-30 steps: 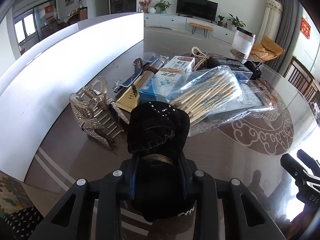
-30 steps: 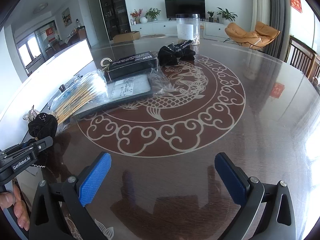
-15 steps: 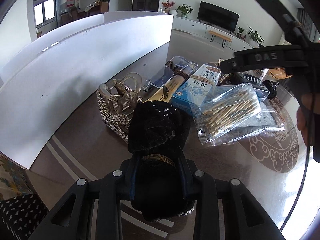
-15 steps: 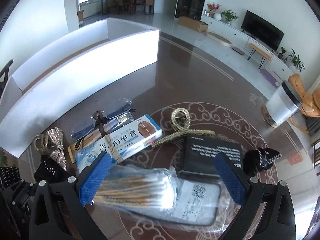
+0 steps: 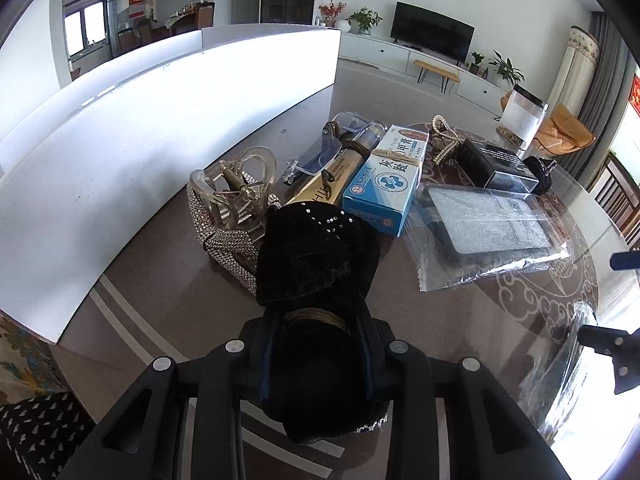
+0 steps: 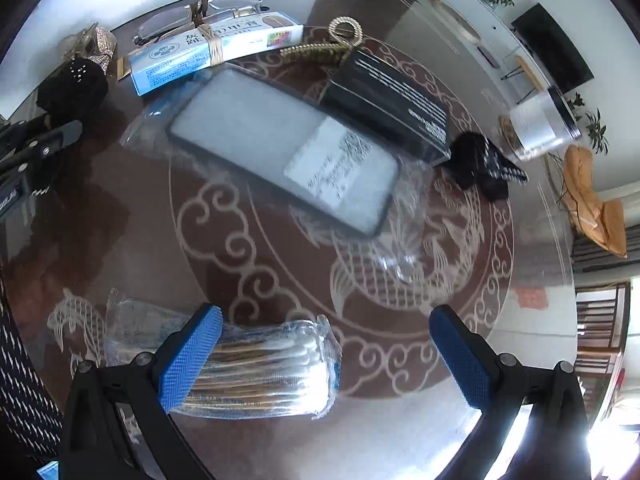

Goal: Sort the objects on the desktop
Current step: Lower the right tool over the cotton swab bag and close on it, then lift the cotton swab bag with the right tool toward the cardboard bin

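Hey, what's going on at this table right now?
A person is sorting small items on a glass-topped patterned table with two handheld grippers. The left gripper has its jaws shut on a black velvet hair accessory with rhinestones. The right gripper has its jaws open, with a clear bag of cotton swabs lying below, beside its left blue pad.

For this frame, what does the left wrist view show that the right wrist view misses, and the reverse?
Only the left wrist view: the left tool shut on the black velvet hair accessory, and the tall white board.

Only the right wrist view: the right tool open, and the full bag of cotton swabs under its left pad.

Both: the blue medicine box, the bagged phone case, the black box and the gold hair clip.
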{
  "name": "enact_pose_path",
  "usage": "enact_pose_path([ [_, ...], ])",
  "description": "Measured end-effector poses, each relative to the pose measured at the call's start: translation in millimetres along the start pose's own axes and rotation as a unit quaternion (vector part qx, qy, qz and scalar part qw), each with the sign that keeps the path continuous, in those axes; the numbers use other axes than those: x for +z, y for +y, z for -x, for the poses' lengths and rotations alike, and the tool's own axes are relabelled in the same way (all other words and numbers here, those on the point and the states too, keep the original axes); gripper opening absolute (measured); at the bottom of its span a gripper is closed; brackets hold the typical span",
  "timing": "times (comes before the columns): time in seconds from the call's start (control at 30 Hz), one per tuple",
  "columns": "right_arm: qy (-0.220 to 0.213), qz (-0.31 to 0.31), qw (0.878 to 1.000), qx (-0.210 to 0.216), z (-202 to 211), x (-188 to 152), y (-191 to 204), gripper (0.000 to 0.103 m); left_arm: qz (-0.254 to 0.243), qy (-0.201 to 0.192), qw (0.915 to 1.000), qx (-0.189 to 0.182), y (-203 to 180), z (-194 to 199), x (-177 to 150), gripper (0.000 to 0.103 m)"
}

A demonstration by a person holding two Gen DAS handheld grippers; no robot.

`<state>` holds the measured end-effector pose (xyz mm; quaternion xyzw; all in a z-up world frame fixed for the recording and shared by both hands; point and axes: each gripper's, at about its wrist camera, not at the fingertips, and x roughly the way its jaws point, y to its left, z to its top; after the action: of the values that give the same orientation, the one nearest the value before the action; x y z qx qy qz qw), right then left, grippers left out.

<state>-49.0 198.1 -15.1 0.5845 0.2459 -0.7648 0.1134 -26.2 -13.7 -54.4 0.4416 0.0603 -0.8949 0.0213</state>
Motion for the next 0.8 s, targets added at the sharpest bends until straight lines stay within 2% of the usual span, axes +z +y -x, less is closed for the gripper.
enact_pose_path([
  [0.03, -0.001, -0.047, 0.998, 0.037, 5, -14, -11, 0.103, -0.003, 0.000, 1.0000, 0.000, -1, -1, 0, 0.032],
  [0.1, -0.003, -0.155, 0.981, 0.113, 10, -44, -28, 0.103, -0.005, 0.000, 1.0000, 0.000, -1, 0, -1, 0.032],
  [0.17, -0.009, -0.242, 0.959, 0.145, 16, -73, -34, 0.103, -0.005, 0.000, 1.0000, -0.001, -1, 0, 0, 0.032],
  [0.23, -0.012, -0.288, 0.940, 0.185, 14, -92, -33, 0.103, -0.008, 0.000, 1.0000, 0.002, -2, 1, 0, 0.032],
  [0.3, -0.003, -0.305, 0.933, 0.192, 8, -97, -28, 0.103, -0.014, 0.000, 0.9999, 0.001, -4, 2, -2, 0.032],
  [0.4, -0.008, -0.323, 0.929, 0.179, -5, -89, -23, 0.103, -0.022, 0.000, 0.9998, 0.002, -8, 2, -3, 0.032],
  [0.5, -0.040, -0.342, 0.920, 0.185, -15, -69, -14, 0.103, -0.021, 0.000, 0.9998, -0.002, -7, 3, -4, 0.032],
  [0.57, -0.068, -0.326, 0.930, 0.152, -17, -51, 2, 0.103, -0.024, 0.000, 0.9997, 0.000, -8, 3, -4, 0.032],
  [0.7, -0.107, -0.249, 0.961, 0.059, -19, -33, 38, 0.103, -0.045, 0.001, 0.9989, -0.009, -16, 3, -6, 0.032],
  [0.73, -0.117, -0.235, 0.964, 0.048, -19, -34, 42, 0.103, -0.051, 0.002, 0.9986, -0.015, -19, 4, -7, 0.032],
  [0.8, -0.152, -0.237, 0.957, 0.063, -17, -42, 38, 0.103, -0.067, 0.002, 0.9975, -0.024, -26, 4, -9, 0.032],
])
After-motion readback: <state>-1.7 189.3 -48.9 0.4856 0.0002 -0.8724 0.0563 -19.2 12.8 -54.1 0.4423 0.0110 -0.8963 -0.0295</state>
